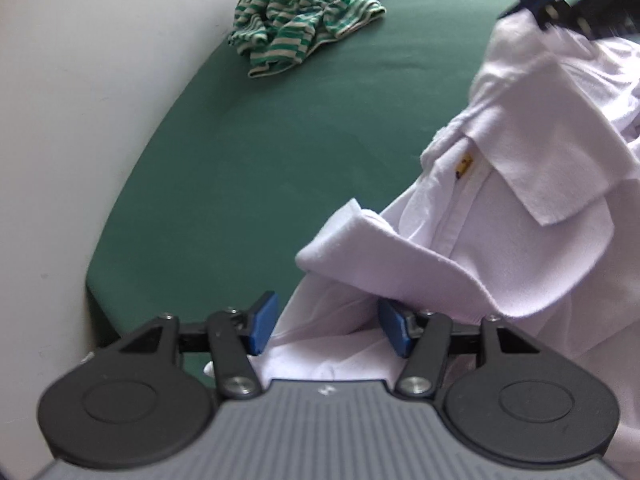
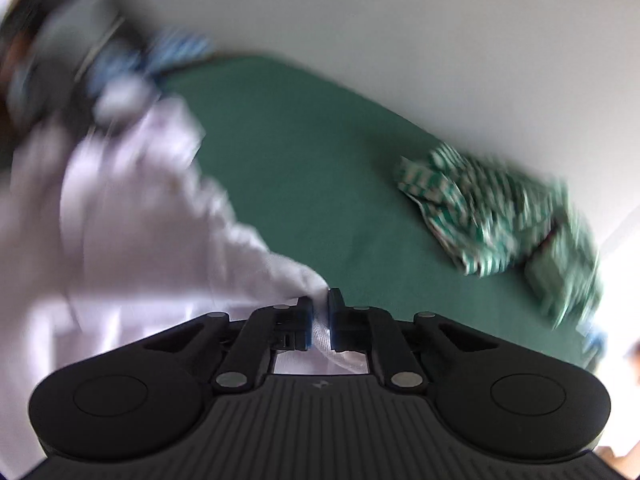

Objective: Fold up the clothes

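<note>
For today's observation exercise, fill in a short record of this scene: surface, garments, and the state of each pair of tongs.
surface: green sheet
garment in hand: white shirt, lifted
other garment: striped green-and-white garment, crumpled on the sheet
left tongs: open, shirt fabric between the pads
right tongs: shut on a shirt edge
folding: not yet begun

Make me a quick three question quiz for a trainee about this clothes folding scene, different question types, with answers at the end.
1. True or false: the right gripper is shut on the white shirt.
2. Which garment lies crumpled on the green table, away from both grippers? A) the green striped garment B) a red towel C) blue jeans
3. Fill in: the left gripper has its fingers ____, with shirt fabric between them.

Key: 1 true; 2 A; 3 open.
</note>
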